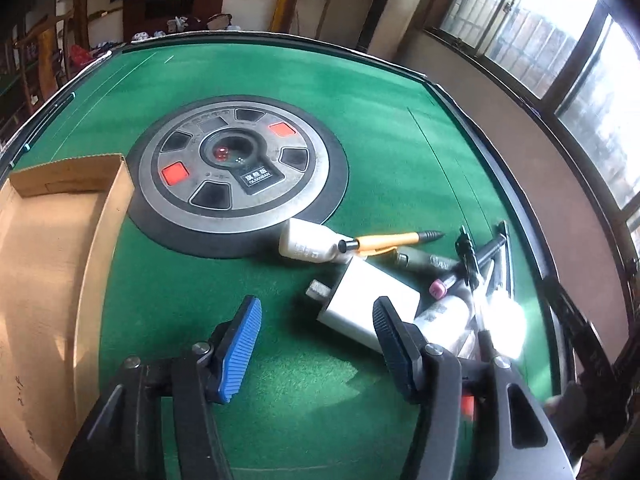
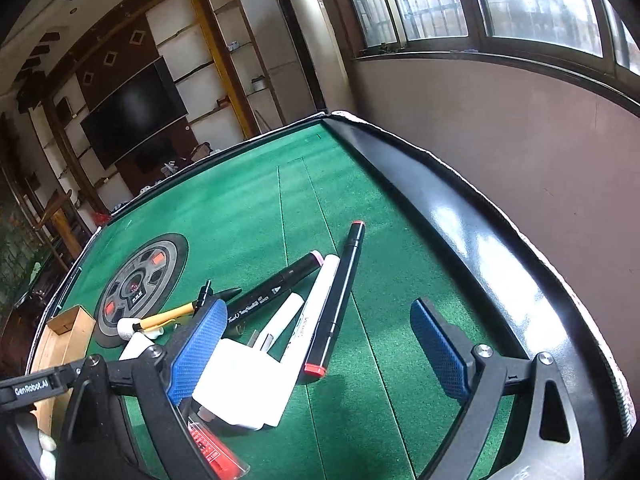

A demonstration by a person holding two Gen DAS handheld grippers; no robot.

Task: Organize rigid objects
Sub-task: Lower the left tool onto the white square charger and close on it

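A pile of rigid items lies on the green felt. It holds a white charger block [image 1: 360, 300], a small white plug [image 1: 308, 244], an orange pen [image 1: 396, 238] and several markers. My left gripper [image 1: 316, 344] is open over bare felt, its right finger just beside the charger. In the right wrist view my right gripper [image 2: 320, 354] stands wide open around the near end of the pile. Between its pads lie the white charger [image 2: 244, 380], a white marker [image 2: 316, 304] and a black marker with red caps [image 2: 340, 300]; neither pad presses on them. A pink-capped black marker [image 2: 276, 284] lies further back.
An open cardboard box [image 1: 60, 240] stands at the left of the table, also seen small as the box [image 2: 64, 332]. The round metal dial [image 1: 236, 176] sits in the table's middle. A raised black rim [image 2: 460, 220] borders the felt on the right, with a wall and windows beyond.
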